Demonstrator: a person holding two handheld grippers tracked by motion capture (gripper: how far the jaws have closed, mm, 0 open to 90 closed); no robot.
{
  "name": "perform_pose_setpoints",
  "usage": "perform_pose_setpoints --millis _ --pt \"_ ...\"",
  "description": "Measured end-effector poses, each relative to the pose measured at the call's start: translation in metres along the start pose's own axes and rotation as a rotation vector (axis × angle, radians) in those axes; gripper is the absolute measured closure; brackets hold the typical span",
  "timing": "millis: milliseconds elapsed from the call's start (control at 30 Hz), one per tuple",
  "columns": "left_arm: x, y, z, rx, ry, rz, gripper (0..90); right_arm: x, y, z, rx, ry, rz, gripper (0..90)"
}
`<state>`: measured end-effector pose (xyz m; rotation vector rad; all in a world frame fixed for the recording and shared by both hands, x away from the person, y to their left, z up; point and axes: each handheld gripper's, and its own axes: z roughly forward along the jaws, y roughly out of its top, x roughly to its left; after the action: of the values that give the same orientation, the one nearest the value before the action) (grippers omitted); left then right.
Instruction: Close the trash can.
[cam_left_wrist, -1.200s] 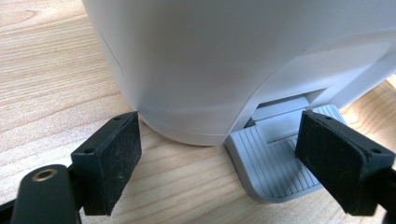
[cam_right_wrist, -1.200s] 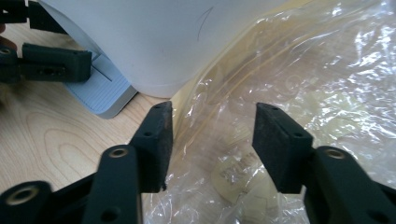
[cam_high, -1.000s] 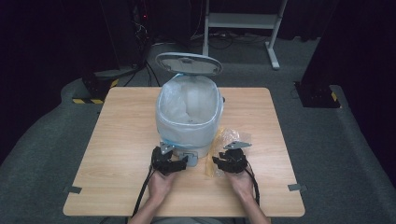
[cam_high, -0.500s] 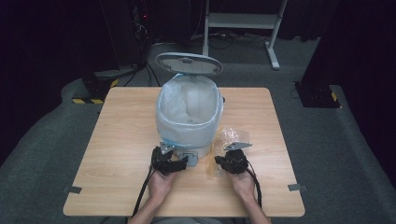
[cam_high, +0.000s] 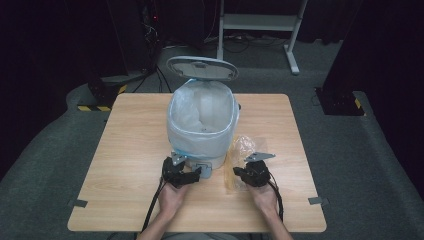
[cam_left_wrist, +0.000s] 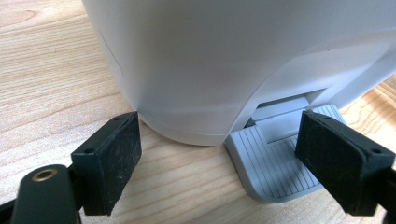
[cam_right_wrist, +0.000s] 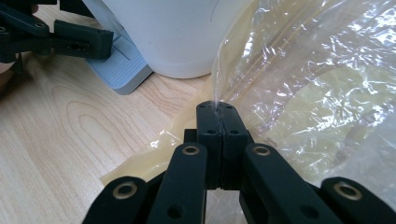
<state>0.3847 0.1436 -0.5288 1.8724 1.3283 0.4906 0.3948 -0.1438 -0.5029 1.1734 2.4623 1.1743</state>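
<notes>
At six o'clock of the white pedal bin (cam_high: 202, 125), the right gripper (cam_right_wrist: 217, 109) has just clamped its jaws on a clear plastic bag (cam_right_wrist: 317, 79); the left gripper (cam_left_wrist: 224, 154) stands apart, apparently astride the grey pedal (cam_left_wrist: 268, 163). No lettering legible.

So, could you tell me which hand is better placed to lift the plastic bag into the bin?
The right. The right gripper is already shut on the plastic bag beside the bin, whose lid stands open, while the left gripper sits open at the pedal.
</notes>
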Motion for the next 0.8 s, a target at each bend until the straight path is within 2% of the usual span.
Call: perform_pose_setpoints --millis 400,800 --pt "0.0 0.0 0.0 0.0 0.0 0.001 14.6 -0.005 0.0 -0.018 -0.045 0.01 0.009 89.6" --pt "0.0 0.0 0.0 0.001 0.0 0.002 14.5 -0.007 0.002 -0.034 -0.063 0.018 0.007 89.6"
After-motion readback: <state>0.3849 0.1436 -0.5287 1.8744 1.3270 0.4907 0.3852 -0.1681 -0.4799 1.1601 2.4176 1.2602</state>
